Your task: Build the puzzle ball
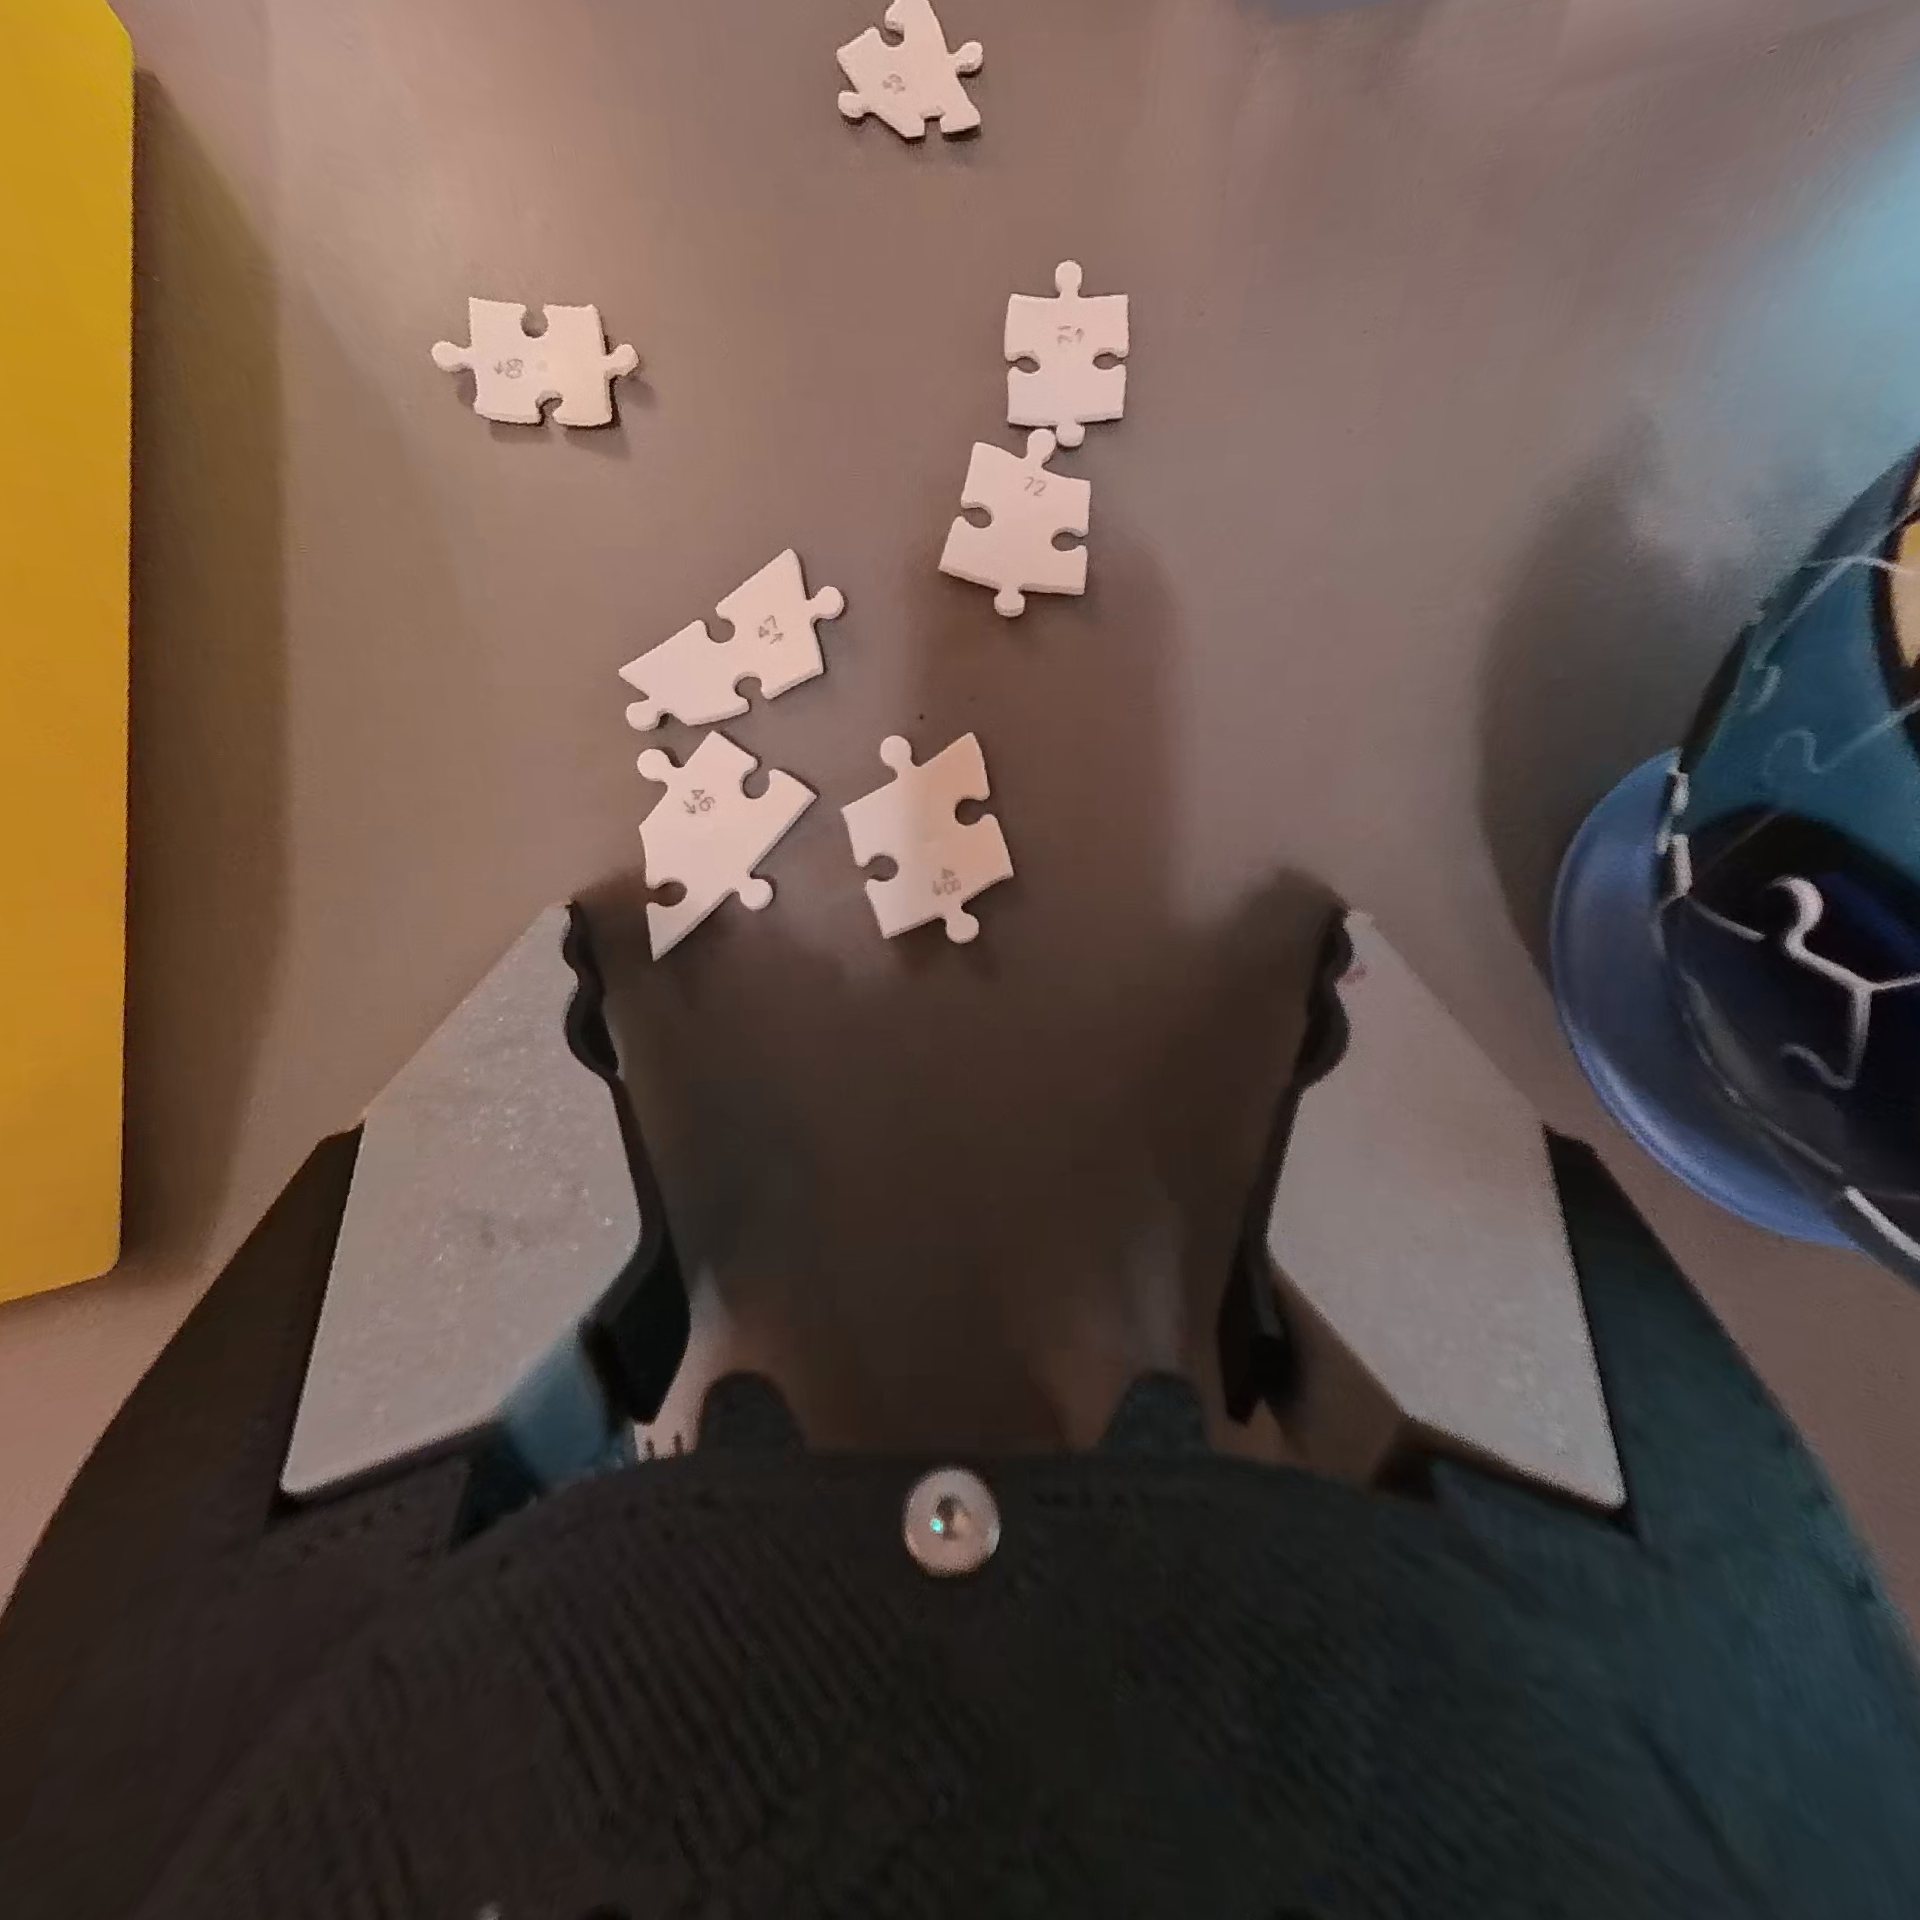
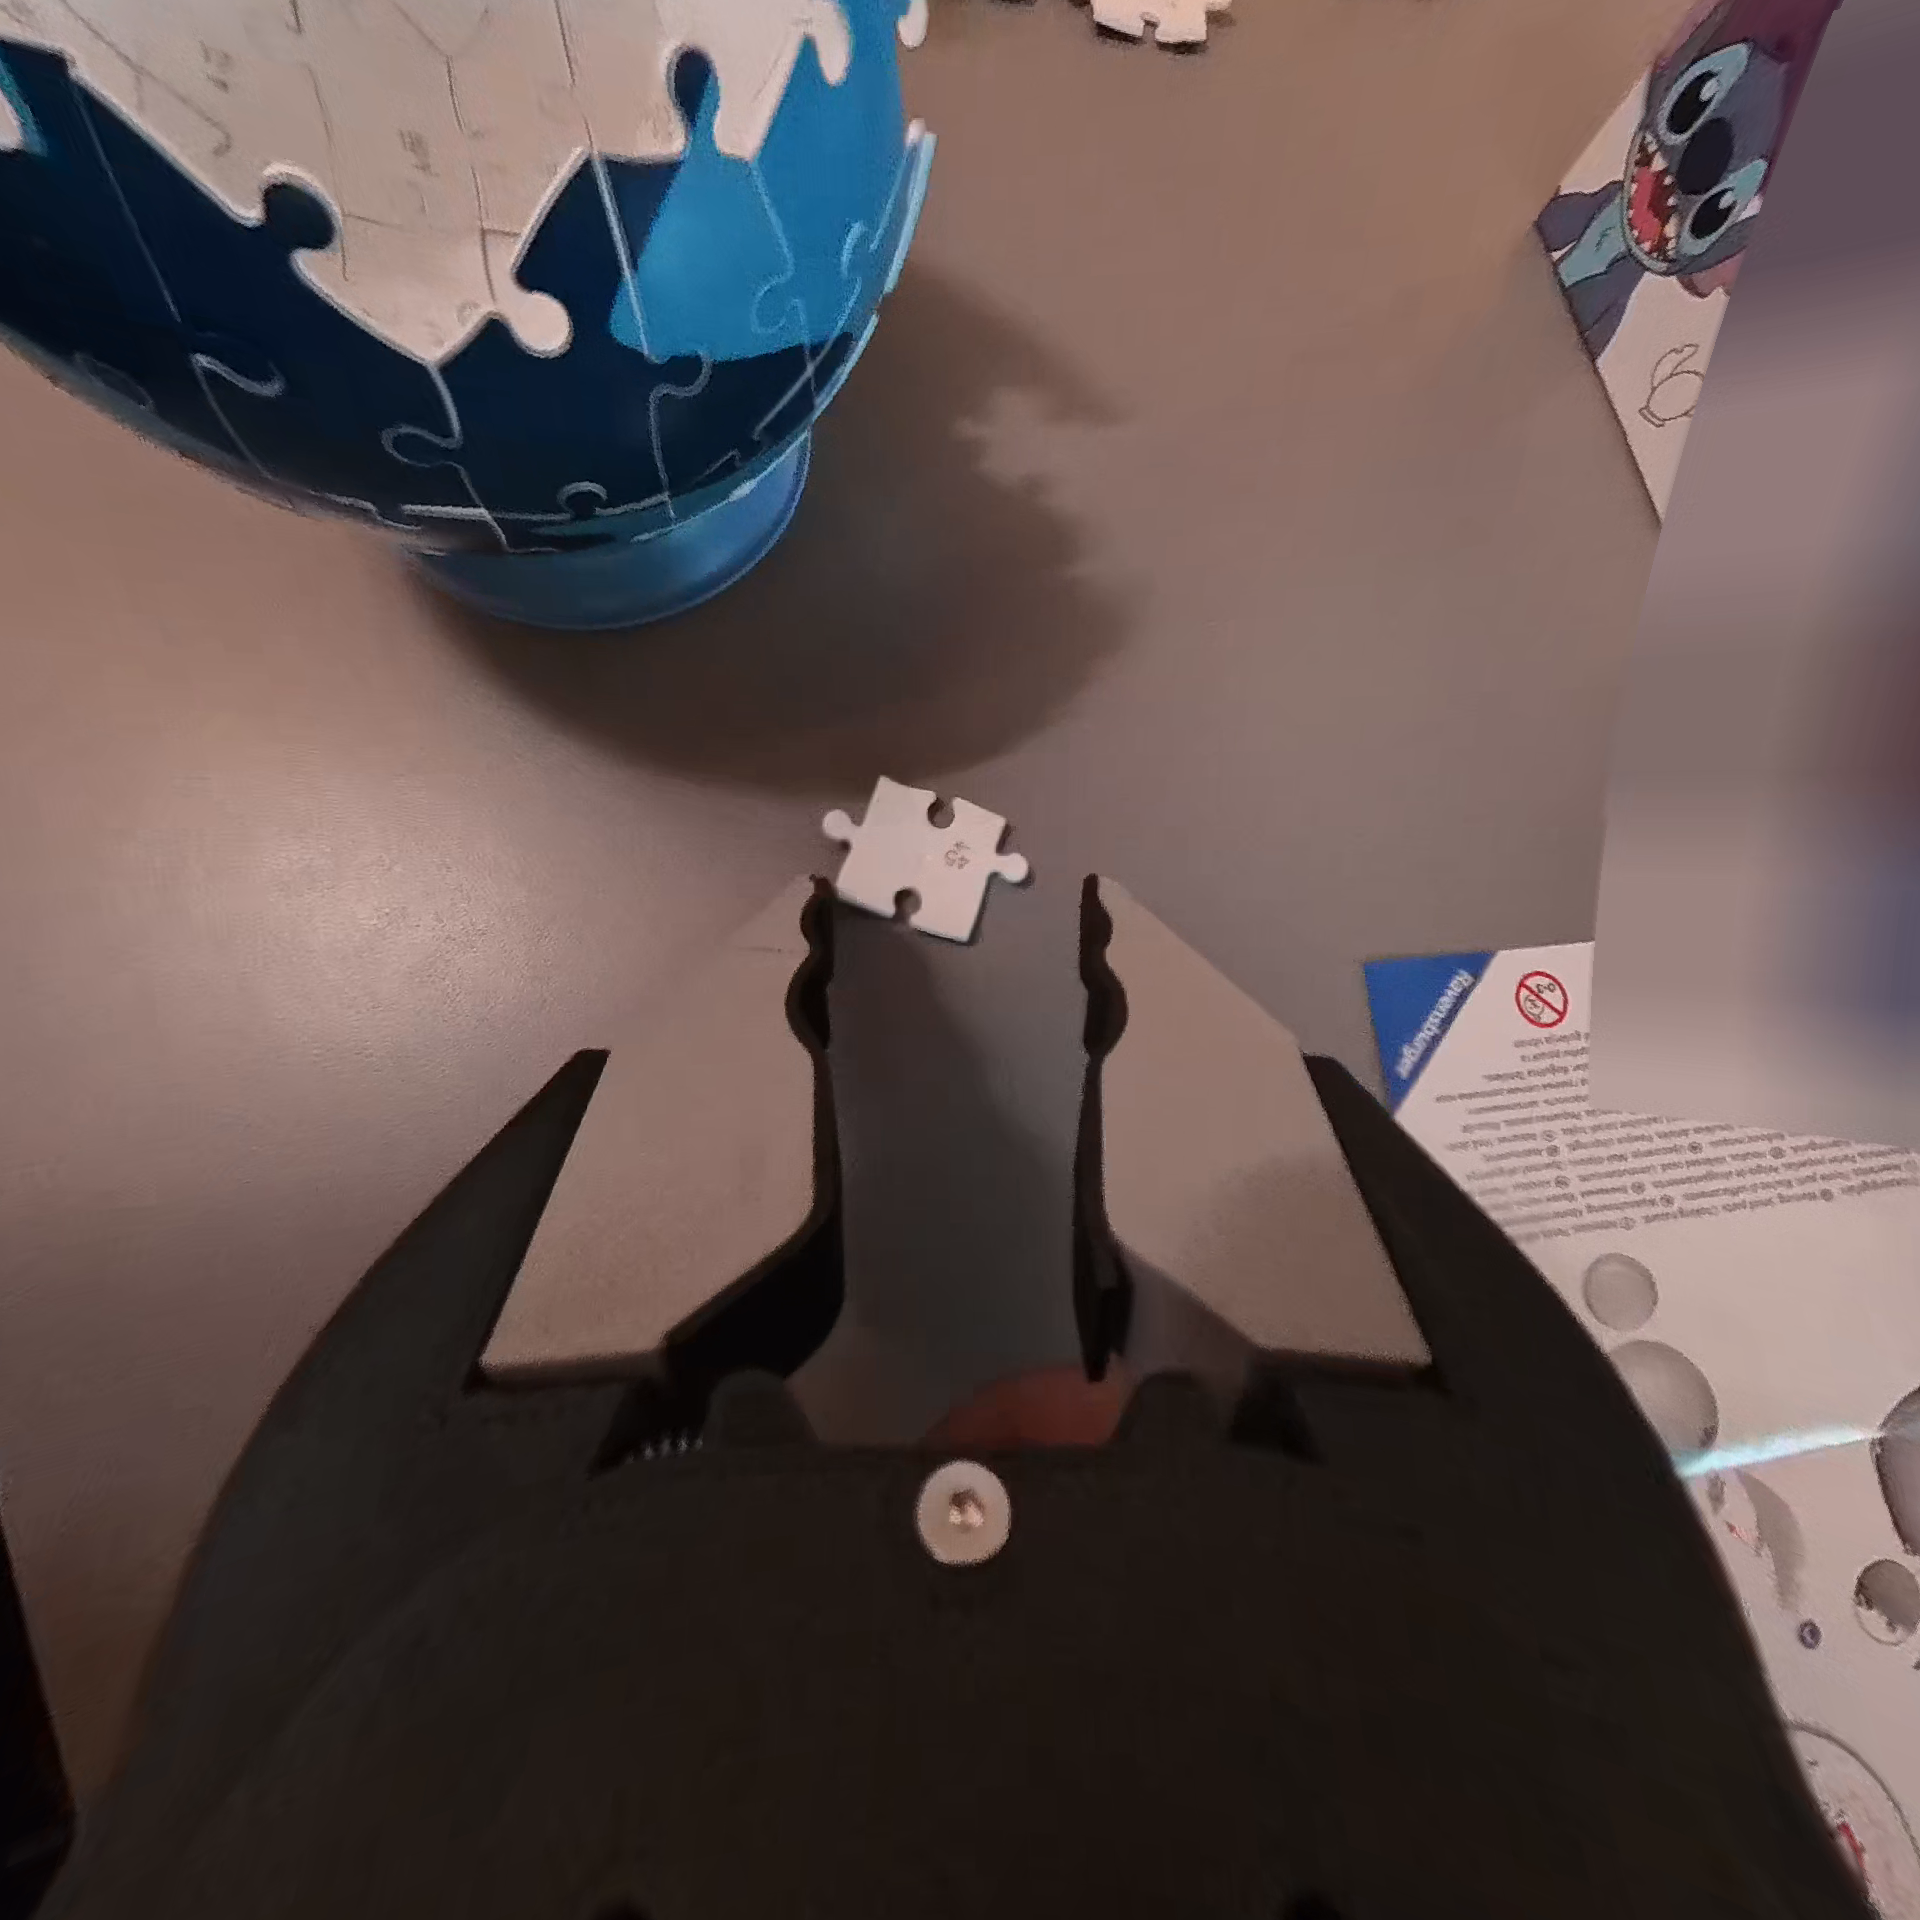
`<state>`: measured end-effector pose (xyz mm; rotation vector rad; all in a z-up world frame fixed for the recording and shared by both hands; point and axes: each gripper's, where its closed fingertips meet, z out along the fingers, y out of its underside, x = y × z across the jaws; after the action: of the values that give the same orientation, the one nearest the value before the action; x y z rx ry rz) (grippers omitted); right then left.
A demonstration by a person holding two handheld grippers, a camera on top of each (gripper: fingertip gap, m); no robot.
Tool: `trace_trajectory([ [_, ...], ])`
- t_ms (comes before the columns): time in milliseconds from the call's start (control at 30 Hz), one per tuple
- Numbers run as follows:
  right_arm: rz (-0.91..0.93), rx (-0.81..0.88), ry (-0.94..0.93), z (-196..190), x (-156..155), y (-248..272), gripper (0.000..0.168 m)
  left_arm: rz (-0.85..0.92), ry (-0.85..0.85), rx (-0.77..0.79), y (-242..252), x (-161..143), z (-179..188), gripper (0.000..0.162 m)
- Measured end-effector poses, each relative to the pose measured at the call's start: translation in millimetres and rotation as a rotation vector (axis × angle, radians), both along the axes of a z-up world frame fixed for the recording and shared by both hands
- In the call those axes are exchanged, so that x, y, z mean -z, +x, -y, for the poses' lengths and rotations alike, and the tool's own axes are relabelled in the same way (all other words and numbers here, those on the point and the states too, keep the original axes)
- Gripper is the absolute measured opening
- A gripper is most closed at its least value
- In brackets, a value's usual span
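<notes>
Your ball (image 2: 436, 312) is only part built. It sits on its blue stand (image 2: 634, 561), and the lower band of blue pieces is locked together, with a jagged upper edge where the next rows must go. Through the gap you can see the white backs of pieces on the far wall, so the top is open. How many rows are missing you cannot tell from here.

Plenty is left to place. Seven loose pieces (image 1: 717, 831) lie white side up on the worktop (image 1: 364, 623) to the left of the ball, well apart from it. One more piece (image 2: 925, 857) lies in front of the ball, just past the tips of your right gripper (image 2: 951, 904).

Your right fingers (image 2: 1101, 997) stand partly apart and hold nothing; the piece lies just beyond them, ungrasped. Your left gripper (image 1: 956, 925) is spread wide and empty too, hovering over the nearest loose pieces.

The only container is the half-shell of the ball itself, and nothing loose shows inside it. A printed sheet (image 2: 1538, 1091) lies to the right of the ball.
</notes>
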<state>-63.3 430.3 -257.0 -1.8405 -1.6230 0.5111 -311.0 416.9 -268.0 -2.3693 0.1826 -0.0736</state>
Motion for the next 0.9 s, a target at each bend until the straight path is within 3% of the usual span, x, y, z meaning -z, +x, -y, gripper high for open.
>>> trace_trajectory([
  [67,-0.007,-0.017,-0.013,4.1,1.7,-5.5,0.039,0.001,0.008,-0.017,-2.9,-1.7,-0.1,0.122],
  [133,-0.019,-0.043,-0.016,7.1,1.9,-10.1,0.033,0.005,0.03,-0.033,-7.6,-5.8,2.2,0.096],
  [300,-0.035,-0.067,-0.01,2.2,0.8,-5.8,0.033,0.031,0.074,-0.105,-27.9,-29.6,21.5,0.091],
  [433,-0.109,-0.081,0.058,1.7,-21.1,2.4,0.033,0.167,0.184,-0.07,-13.1,-79.0,43.8,0.083],
  [567,-0.205,-0.115,0.174,8.9,-57.9,15.4,0.033,0.315,0.256,0.104,48.2,-136.6,69.8,0.07],
  [700,-0.216,-0.163,0.315,23.5,-81.1,35.1,0.033,0.29,0.28,0.305,132.7,-175.8,89.5,0.062],
  [900,-0.238,-0.171,0.392,44.7,-94.7,64.8,0.033,0.281,0.139,0.517,265.8,-173.7,83.0,0.056],
])
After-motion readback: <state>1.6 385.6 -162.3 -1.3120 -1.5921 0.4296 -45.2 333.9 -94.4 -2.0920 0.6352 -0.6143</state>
